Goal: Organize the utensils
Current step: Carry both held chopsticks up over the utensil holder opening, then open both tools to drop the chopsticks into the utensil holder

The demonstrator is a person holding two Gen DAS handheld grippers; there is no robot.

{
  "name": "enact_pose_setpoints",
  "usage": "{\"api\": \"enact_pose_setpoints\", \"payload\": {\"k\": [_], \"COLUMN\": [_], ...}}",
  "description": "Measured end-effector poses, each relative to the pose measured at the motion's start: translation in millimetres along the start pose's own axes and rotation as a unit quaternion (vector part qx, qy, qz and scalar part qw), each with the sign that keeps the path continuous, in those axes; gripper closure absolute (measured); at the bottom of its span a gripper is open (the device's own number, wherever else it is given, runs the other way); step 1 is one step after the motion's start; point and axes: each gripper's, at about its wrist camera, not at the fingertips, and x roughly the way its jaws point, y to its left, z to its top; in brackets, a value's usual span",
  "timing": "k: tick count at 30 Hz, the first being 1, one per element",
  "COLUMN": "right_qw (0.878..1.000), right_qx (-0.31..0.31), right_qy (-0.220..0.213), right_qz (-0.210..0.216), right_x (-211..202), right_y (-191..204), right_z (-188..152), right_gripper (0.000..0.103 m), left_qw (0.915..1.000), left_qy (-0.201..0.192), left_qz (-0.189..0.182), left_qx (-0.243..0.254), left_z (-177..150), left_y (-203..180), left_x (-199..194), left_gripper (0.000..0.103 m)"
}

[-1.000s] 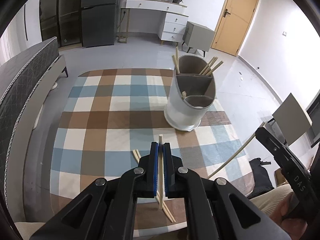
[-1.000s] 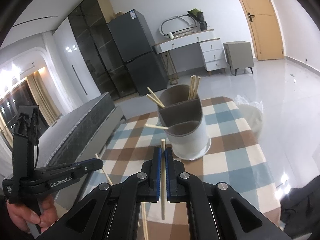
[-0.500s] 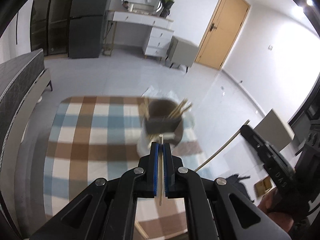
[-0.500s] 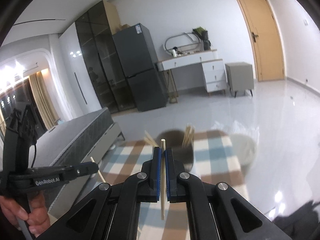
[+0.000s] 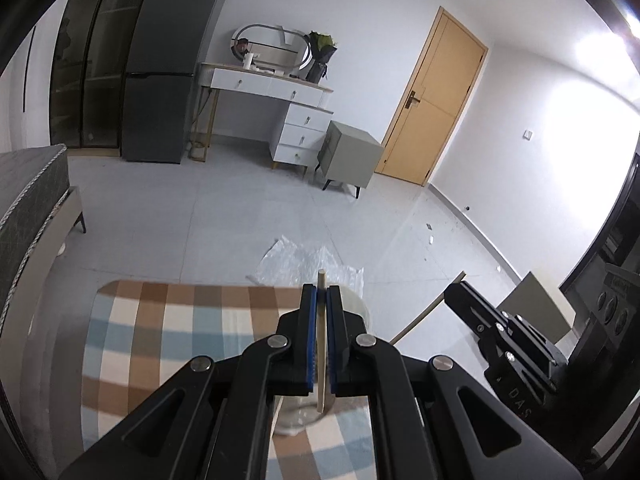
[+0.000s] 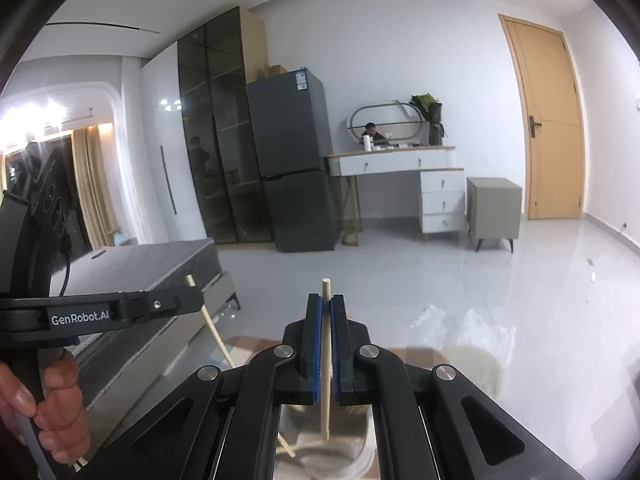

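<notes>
In the left wrist view my left gripper (image 5: 320, 294) is shut on a pale wooden chopstick (image 5: 320, 384) that stands upright between the blue pads. The white and grey utensil holder (image 5: 354, 310) sits right below and behind the fingers, mostly hidden by them. To the right, my right gripper (image 5: 454, 294) carries a second chopstick (image 5: 420, 318). In the right wrist view that gripper (image 6: 326, 304) is shut on its chopstick (image 6: 326, 360), with the holder (image 6: 352, 420) under the jaws. My left gripper (image 6: 196, 300) shows at the left with its chopstick (image 6: 214, 330).
The holder stands on a brown, blue and white checked cloth (image 5: 160, 340). Bubble wrap (image 5: 296, 260) lies on the grey floor beyond it. A bed (image 6: 152, 272) is at the left; a fridge (image 5: 160, 80), a dresser (image 5: 288, 120) and a door (image 5: 432, 100) stand far back. A hand (image 6: 52, 400) grips the left handle.
Both grippers have risen with their chopsticks and tilted up, so the room fills the views. The holder has slid from mid-frame to under the fingers; the table's loose chopsticks are out of view.
</notes>
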Motion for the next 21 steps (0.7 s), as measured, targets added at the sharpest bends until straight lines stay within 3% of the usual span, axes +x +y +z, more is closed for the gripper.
{"api": "enact_pose_setpoints", "payload": {"k": [9,21], "right_qw": [1.000,0.999], "right_qx": [-0.008,0.002], "right_qy": [0.005,0.036], "right_qz": [0.006,0.008], "right_x": [42,72], "right_y": [-6,-16], "right_z": [7,-18], "right_gripper": [0.100,0.100], "left_qw": [0.9999,0.9991], "left_qy": [0.006,0.035], "left_qz": [0.007,0.025], "left_qx": [-0.004,0.000], "left_z": [17,2], "left_y": [13,23], "left_x": [39,78], "left_gripper": [0.103,0.103]}}
